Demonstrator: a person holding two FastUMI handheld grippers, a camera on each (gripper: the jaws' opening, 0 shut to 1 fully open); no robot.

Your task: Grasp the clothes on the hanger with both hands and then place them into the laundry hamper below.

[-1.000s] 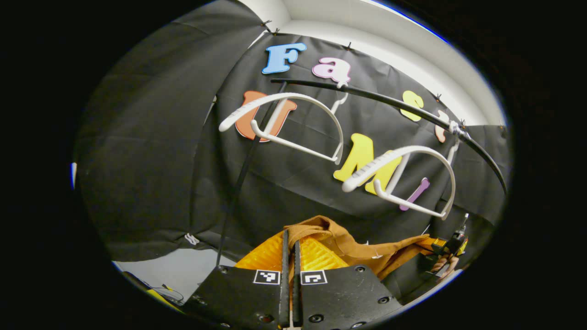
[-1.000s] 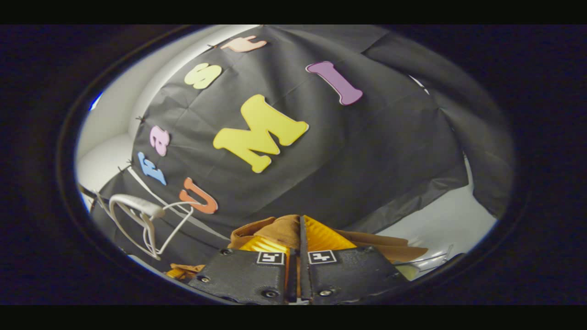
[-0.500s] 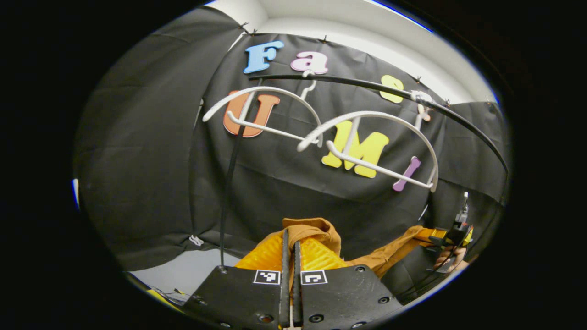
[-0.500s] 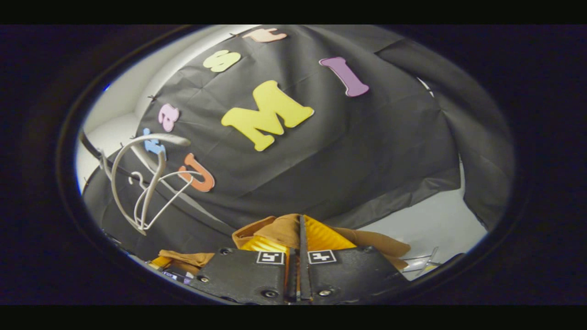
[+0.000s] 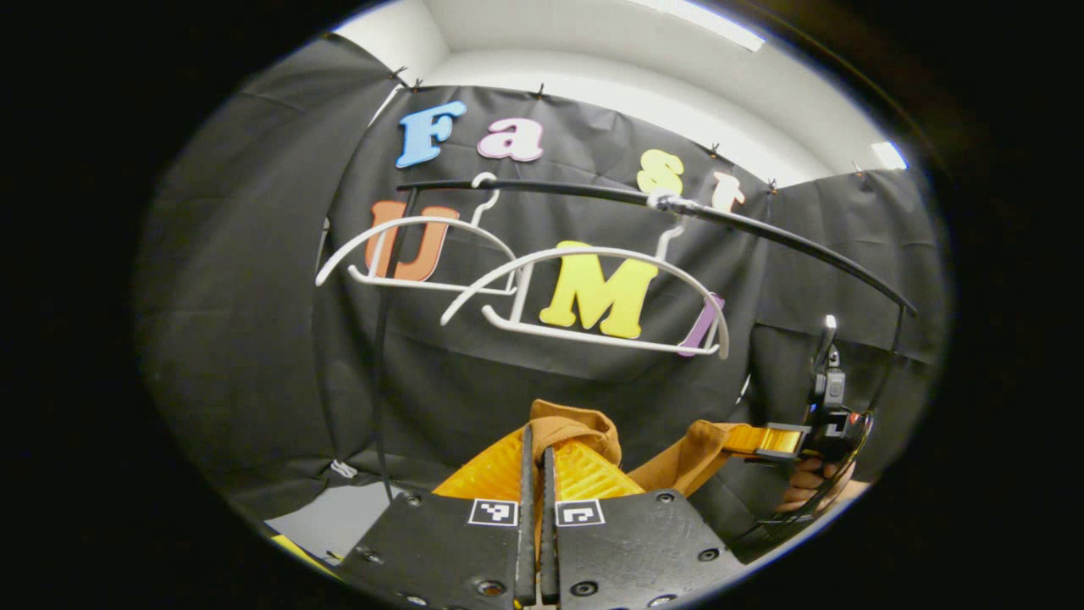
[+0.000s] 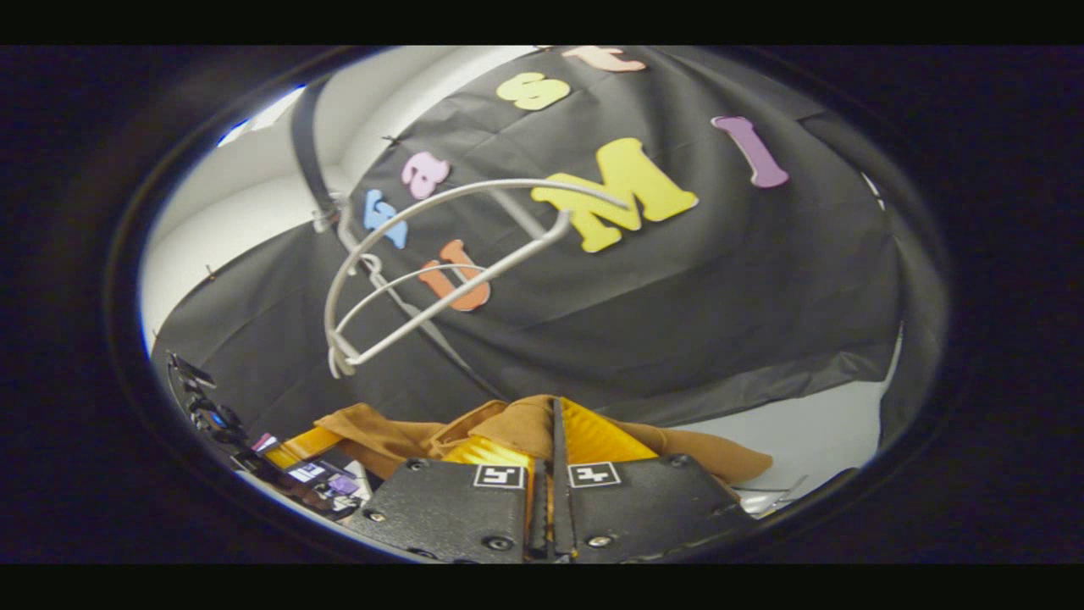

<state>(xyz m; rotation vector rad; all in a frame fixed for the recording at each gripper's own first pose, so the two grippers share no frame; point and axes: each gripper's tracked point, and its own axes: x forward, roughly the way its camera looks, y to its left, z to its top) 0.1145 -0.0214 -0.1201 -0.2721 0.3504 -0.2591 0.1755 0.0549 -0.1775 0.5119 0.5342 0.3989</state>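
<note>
A brown garment hangs stretched between my two grippers, below the white hangers. In the left gripper view my left gripper is shut on one bunched end of it. The other end runs right to my right gripper, held by a hand. In the right gripper view my right gripper is shut on the brown garment, and the left gripper shows at lower left. Two bare white hangers hang on a black rail.
The rail's black upright stands left of the garment in the left gripper view. In the right gripper view the nearer hanger hangs above and left of my fingers. Pale floor lies beyond the black wall cloth's hem.
Both views have swung: the hangers now look level in the left gripper view and have moved toward the middle in the right gripper view. The left gripper has come into the right gripper view. Both grips are unchanged.
</note>
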